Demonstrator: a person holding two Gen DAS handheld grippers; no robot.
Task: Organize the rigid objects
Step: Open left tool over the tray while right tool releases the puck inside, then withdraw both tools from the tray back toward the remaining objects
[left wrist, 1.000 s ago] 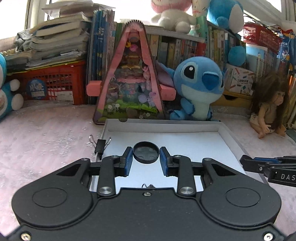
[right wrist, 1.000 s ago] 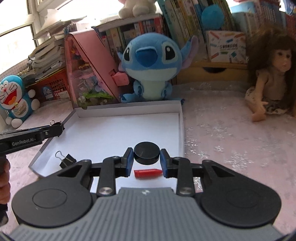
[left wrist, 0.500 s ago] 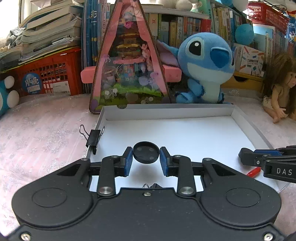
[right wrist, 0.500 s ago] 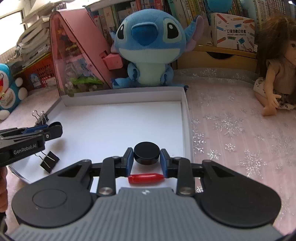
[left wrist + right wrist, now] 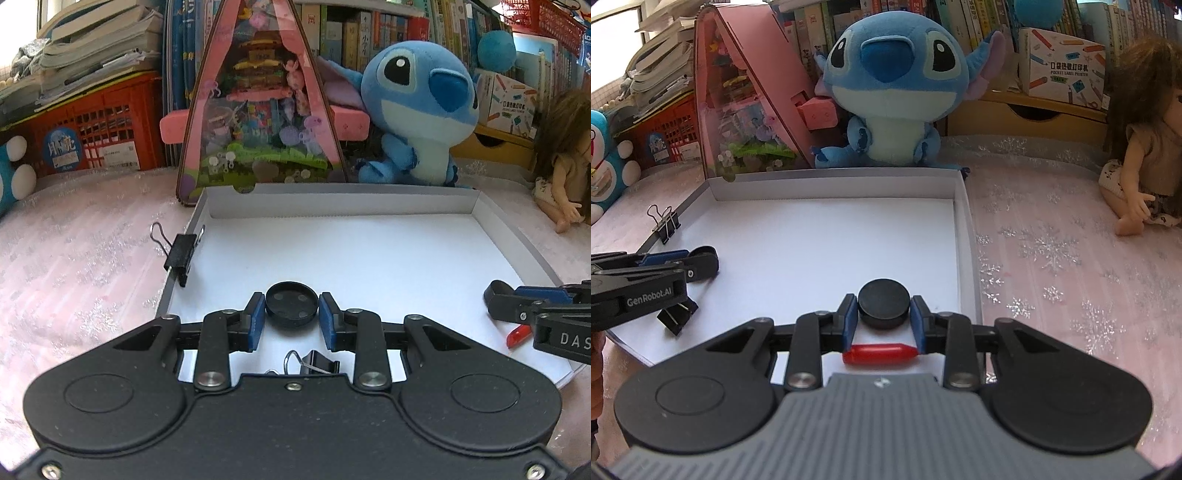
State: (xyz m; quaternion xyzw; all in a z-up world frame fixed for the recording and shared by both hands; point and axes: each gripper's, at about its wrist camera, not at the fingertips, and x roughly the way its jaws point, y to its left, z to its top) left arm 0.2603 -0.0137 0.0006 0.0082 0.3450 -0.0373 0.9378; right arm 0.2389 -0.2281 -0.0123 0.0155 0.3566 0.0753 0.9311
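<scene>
Counts over the white tray: two black discs, one clamped in my left gripper, one in my right gripper (both low over it), two binder clips, one red piece.

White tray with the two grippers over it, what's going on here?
A person holds two grippers over the white tray. The left gripper is shut on a black round cap, hollow side up; the right gripper is shut on a black disc. A red piece and binder clips already lie at the tray.
</scene>
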